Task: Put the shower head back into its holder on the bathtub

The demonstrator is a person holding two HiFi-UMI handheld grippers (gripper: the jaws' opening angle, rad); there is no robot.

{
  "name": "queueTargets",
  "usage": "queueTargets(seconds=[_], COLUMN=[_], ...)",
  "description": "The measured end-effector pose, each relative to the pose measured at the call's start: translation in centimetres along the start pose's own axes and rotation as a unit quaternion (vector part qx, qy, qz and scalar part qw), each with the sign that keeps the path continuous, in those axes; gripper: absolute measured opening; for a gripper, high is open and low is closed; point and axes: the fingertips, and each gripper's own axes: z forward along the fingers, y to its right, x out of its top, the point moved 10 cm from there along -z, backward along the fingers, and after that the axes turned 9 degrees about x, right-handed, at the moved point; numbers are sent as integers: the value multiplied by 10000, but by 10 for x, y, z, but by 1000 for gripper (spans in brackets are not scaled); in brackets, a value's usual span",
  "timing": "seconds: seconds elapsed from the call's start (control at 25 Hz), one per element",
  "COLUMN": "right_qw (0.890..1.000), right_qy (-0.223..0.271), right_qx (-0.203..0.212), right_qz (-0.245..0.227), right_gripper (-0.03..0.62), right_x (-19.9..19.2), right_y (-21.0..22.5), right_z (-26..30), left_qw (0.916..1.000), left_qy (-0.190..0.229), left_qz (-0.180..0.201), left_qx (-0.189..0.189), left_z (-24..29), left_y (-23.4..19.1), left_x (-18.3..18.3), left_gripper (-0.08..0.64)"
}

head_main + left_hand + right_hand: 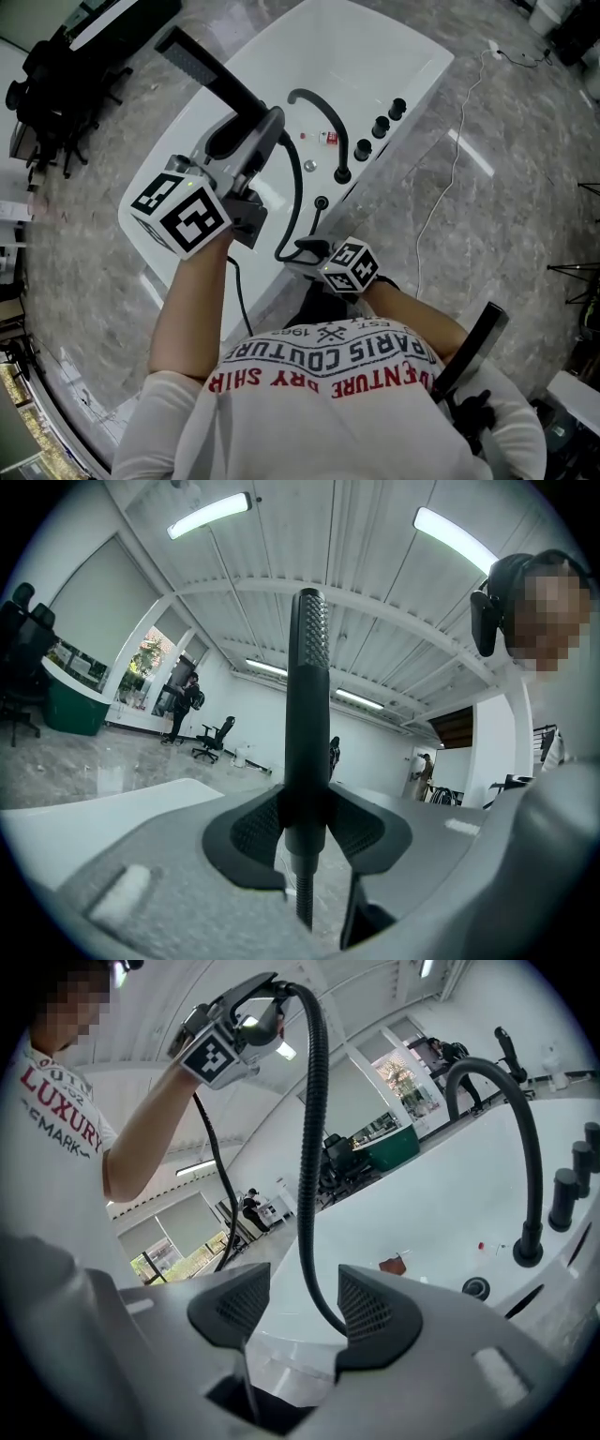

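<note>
My left gripper (253,127) (307,832) is shut on the handle of the black shower head (202,66) (307,667) and holds it up above the white bathtub (375,56). In the left gripper view the head stands upright between the pads. Its black hose (298,187) (309,1147) hangs down from that hand to my right gripper (306,249) (305,1307), which is open at the tub's near ledge. The hose runs between the right pads, close to the right one. A small black ring, the holder (322,202) (476,1288), sits on the ledge next to the faucet.
A black arched faucet spout (319,108) (511,1129) and three black knobs (380,127) stand on the tub ledge. A small red and white item (328,138) lies there too. Office chairs (56,84) stand at the far left, a white cable (450,169) crosses the floor, and a black stand (473,356) is at my right.
</note>
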Motion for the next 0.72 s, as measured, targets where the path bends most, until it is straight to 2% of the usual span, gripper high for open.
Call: queueTargets(seconds=[0.08,0.12,0.16,0.2,0.4,0.72], right_qw=[10000,10000,9999,9997,9992,9917], right_qy=[-23,29,106,172,274,1052], right_qx=[-19,-60,-115,-161,-276,-699], right_qz=[-42,-24,0,11,-125,-231], right_gripper=[190,149,80,46,43,43], right_x=[0,1,2,3,11,51], right_y=[-2,-2,-2,-3,-5,-8], right_z=[2,0,-2,-6,-26,-83], left_qw=[10000,9999,9999,9999,9998,9992], left_qy=[46,70,79,80,175,257], left_qz=[-70,-86,-85,-71,38,208], left_qx=[-50,-72,-81,-77,-19,229], left_z=[1,0,0,0,-4,-10], left_y=[3,4,5,7,1,-7], left_x=[3,4,5,6,8,15], left_gripper=[144,144,144,144,144,144])
